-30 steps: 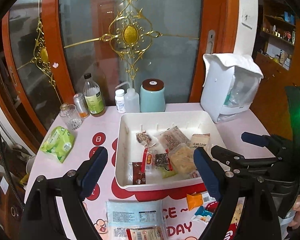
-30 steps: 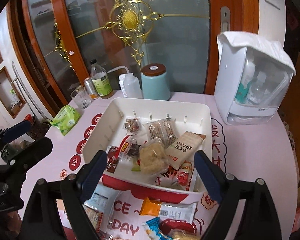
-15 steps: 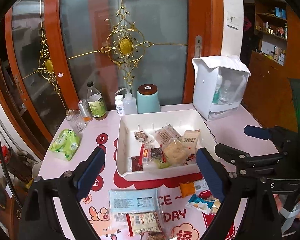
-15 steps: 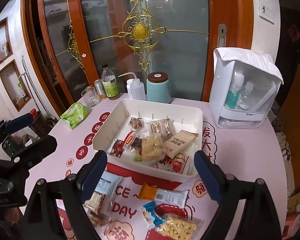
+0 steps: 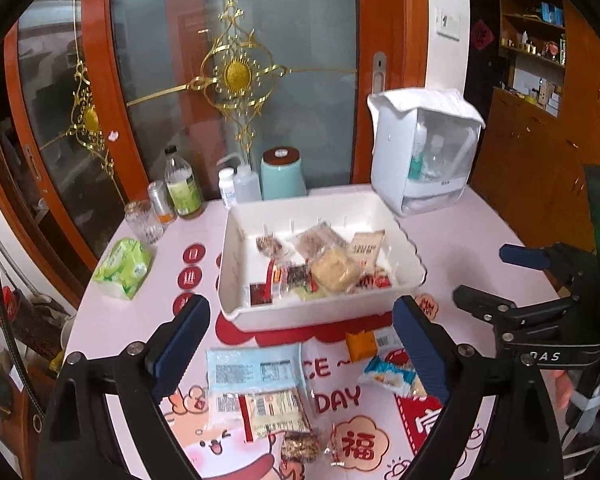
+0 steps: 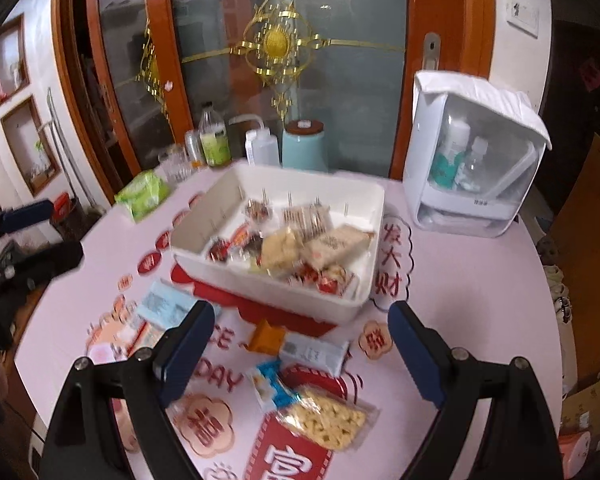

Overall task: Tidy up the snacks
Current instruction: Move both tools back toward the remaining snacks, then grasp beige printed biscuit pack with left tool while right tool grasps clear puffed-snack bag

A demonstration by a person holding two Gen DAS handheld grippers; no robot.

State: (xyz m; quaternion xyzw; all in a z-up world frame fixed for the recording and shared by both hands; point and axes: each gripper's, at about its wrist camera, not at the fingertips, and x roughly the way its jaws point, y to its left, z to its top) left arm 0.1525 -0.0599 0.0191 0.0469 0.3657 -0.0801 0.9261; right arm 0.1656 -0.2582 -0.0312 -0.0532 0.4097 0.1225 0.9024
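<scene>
A white tray (image 5: 308,316) (image 6: 276,292) holding several wrapped snacks sits mid-table. Loose snacks lie in front of it: a light blue packet (image 5: 254,372), a beige packet (image 5: 276,410), an orange packet (image 5: 362,346) (image 6: 266,338), a blue-and-white packet (image 5: 386,376) (image 6: 272,390) and a yellow cracker bag (image 6: 324,420). My left gripper (image 5: 300,332) hovers open above the light blue packet, holding nothing. My right gripper (image 6: 300,328) hangs open over the orange and blue packets, also holding nothing. Each gripper shows in the other's view, the right (image 5: 496,276) and the left (image 6: 40,236).
A green tissue pack (image 5: 124,268), a glass, a can, bottles and a teal canister (image 5: 283,178) line the back left. A white lidded box (image 5: 424,152) stands back right. Glass doors with wooden frames rise behind the round pink table. A hand shows at the far right edge.
Both grippers have drawn back from the tray, so more of the table's front and the loose packets show. Nothing was taken hold of.
</scene>
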